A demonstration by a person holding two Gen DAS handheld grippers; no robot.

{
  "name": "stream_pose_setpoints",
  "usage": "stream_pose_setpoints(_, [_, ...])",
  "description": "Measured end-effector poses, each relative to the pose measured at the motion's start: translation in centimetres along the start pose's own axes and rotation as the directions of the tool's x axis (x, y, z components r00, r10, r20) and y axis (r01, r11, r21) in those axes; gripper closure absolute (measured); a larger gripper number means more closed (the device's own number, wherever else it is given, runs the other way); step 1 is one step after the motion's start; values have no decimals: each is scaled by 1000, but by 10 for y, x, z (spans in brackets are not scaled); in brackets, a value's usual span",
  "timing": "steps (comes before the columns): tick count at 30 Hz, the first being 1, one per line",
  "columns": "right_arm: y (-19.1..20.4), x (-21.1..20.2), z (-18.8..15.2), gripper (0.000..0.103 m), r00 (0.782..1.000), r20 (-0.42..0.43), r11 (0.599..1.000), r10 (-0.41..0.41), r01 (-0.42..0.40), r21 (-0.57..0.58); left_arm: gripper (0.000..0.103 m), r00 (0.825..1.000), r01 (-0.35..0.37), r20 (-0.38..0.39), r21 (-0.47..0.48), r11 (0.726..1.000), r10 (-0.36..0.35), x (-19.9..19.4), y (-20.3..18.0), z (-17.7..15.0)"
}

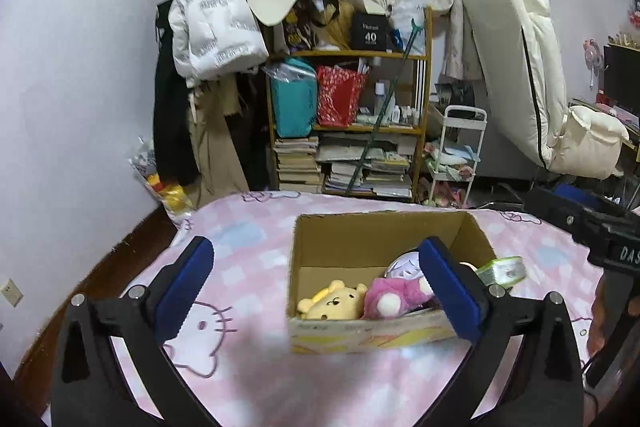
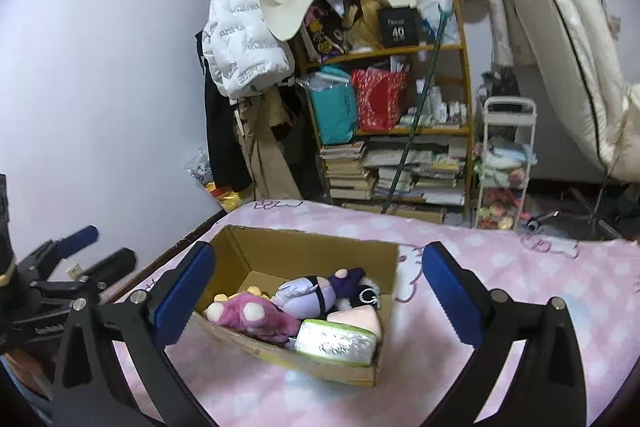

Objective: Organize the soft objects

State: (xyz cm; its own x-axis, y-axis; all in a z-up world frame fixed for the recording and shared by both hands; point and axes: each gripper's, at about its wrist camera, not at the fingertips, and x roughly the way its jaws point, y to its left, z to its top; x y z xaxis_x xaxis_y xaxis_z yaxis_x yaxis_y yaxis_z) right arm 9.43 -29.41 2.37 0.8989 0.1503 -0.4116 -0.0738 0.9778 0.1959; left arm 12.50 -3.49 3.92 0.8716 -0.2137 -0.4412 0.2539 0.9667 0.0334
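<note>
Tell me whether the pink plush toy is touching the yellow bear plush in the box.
Touching. In the left wrist view the pink plush toy leans against the yellow bear plush inside the cardboard box, with no gap between them.

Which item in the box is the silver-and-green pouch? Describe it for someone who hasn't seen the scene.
Find the open cardboard box on the pink checked blanket. The pouch lies at its near right corner, beside the magenta plush. It alone is shiny: crinkled silver foil with a lime-green edge, among fuzzy toys.
</note>
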Motion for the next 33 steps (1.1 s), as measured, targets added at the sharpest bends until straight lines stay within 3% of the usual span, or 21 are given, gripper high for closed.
stream_pose_setpoints(8, [12, -69, 9, 0, 995, 91, 998, -27, 32, -46, 1, 997, -37, 63, -7, 999, 37, -76, 10, -1])
stream_pose_setpoints(17, [22, -121, -10, 0, 988, 144, 993, -61, 75, -89, 1, 989, -73, 128, -40, 997, 78, -138, 10, -26])
stream_pose_setpoints(24, [18, -143, -36, 0, 978, 185, 991, -95, 111, -79, 1, 987, -53, 149, -11, 999, 54, -155, 1, -47])
stream_pose_setpoints(27, [18, -150, -47, 0, 965, 229, 985, -125, 148, -90, 1, 987, -51, 155, 5, 999, 50, -153, -4, -53])
stream_pose_setpoints(33, [14, -146, -50, 0, 963, 237, 986, -126, 148, -76, 1, 989, -57, 135, 6, 998, 56, -141, -5, -59])
